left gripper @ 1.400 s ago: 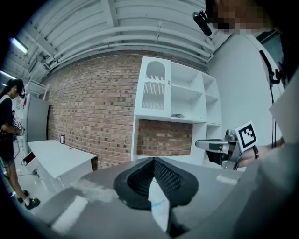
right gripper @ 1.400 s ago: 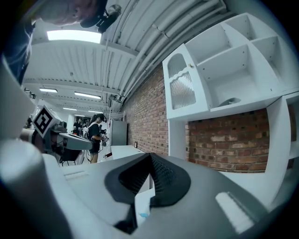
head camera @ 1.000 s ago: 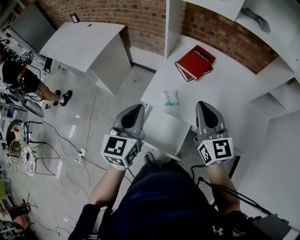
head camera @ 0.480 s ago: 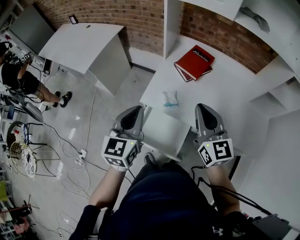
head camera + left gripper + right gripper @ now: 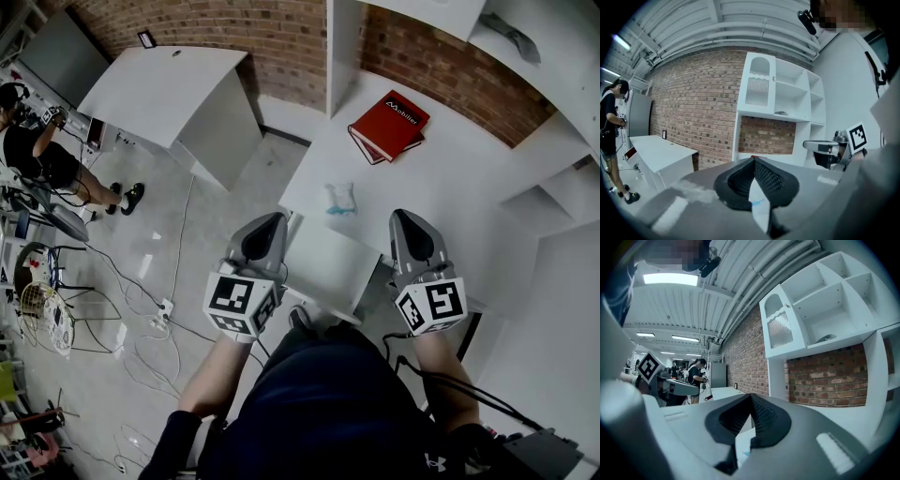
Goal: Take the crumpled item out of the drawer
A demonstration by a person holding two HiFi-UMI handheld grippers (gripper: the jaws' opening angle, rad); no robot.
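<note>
A crumpled white and pale-blue item (image 5: 340, 198) lies on top of the white desk (image 5: 450, 178), near its front edge. Below that edge a white drawer front (image 5: 330, 262) sits between my two grippers. My left gripper (image 5: 270, 219) hovers at the drawer's left side with its jaws shut and empty. My right gripper (image 5: 407, 216) hovers at the drawer's right side, also shut and empty. In the left gripper view the jaws (image 5: 753, 161) meet at the tip. In the right gripper view the jaws (image 5: 750, 396) meet the same way.
A red book (image 5: 391, 123) lies farther back on the desk. White shelving (image 5: 525, 56) rises behind and to the right. A second white table (image 5: 169, 89) stands to the left. Cables (image 5: 155, 319) trail over the floor, and a person (image 5: 42, 155) stands at the far left.
</note>
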